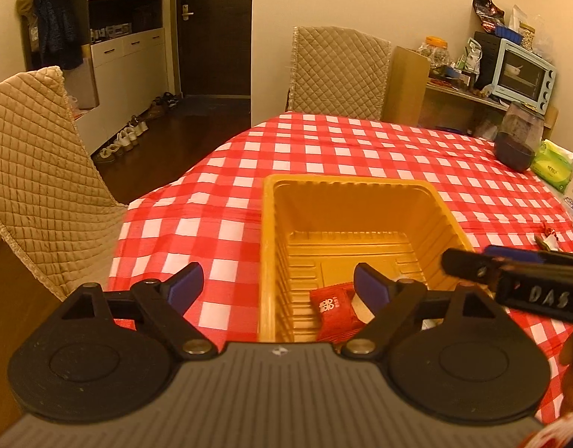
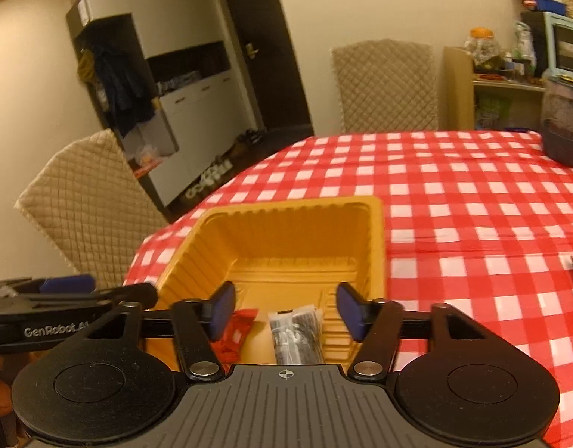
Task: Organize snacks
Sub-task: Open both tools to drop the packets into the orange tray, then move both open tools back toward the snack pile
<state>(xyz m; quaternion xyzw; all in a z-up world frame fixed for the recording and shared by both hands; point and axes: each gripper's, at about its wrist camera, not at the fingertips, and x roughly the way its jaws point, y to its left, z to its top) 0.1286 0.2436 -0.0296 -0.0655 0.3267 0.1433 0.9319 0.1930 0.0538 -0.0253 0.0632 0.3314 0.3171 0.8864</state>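
A yellow plastic tray (image 1: 346, 190) (image 2: 376, 224) sits on the red checked tablecloth. A red snack packet (image 1: 335, 311) (image 2: 234, 330) lies in its near part. A black and silver snack packet (image 2: 296, 336) lies beside it. My left gripper (image 1: 277, 285) is open and empty, straddling the tray's left wall. My right gripper (image 2: 286, 311) is open and empty, above the tray's near end and the black packet. The right gripper also shows at the right in the left wrist view (image 1: 510, 272). A small wrapped candy (image 1: 546, 237) lies on the cloth right of the tray.
A dark jar (image 1: 518, 138) (image 2: 564, 123) and a green wipes pack (image 1: 553, 166) stand at the table's far right. Quilted chairs stand at the left (image 1: 40, 171) and the far side (image 1: 338, 71). A shelf with a small oven (image 1: 522, 71) is behind.
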